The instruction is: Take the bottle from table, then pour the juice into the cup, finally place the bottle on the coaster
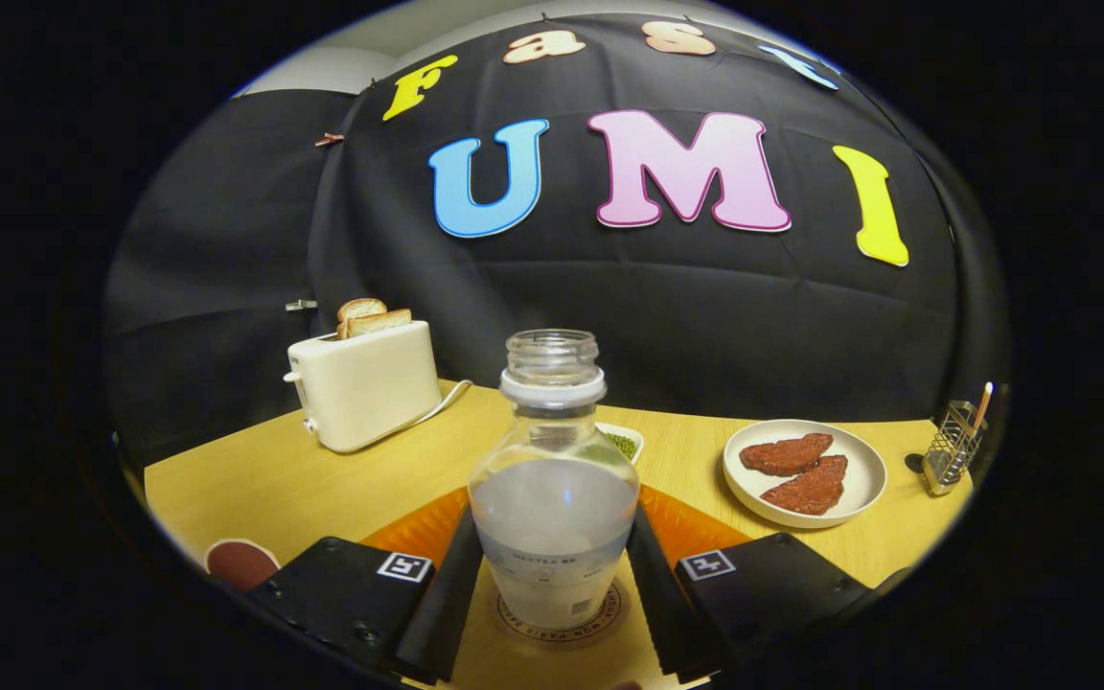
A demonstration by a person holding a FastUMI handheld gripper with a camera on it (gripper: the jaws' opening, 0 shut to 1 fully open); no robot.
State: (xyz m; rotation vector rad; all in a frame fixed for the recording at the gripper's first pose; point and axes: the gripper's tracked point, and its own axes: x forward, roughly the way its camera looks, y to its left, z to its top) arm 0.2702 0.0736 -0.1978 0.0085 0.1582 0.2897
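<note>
step: last one, by the look of it. bottle (553,489) stands upright on the coaster (560,628), uncapped, part full
claw (553,585): fingers flank the bottle's lower body, seem to touch both sides; real squeeze or just contact, cannot tell
next: if seated, open wide and back straight off, no side nudge
cup: maybe the dark rim (241,563) left of the claw, unsure
desk (255,489): light wood; orange mat (427,527), toaster (365,383), plate (804,472)
room: black cloth wall

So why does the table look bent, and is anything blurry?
In the gripper view the fisheye lens bows the table edge; the bottle between the gripper fingers is sharp, the utensil holder softer, with a small glare spot on the bottle.
</note>
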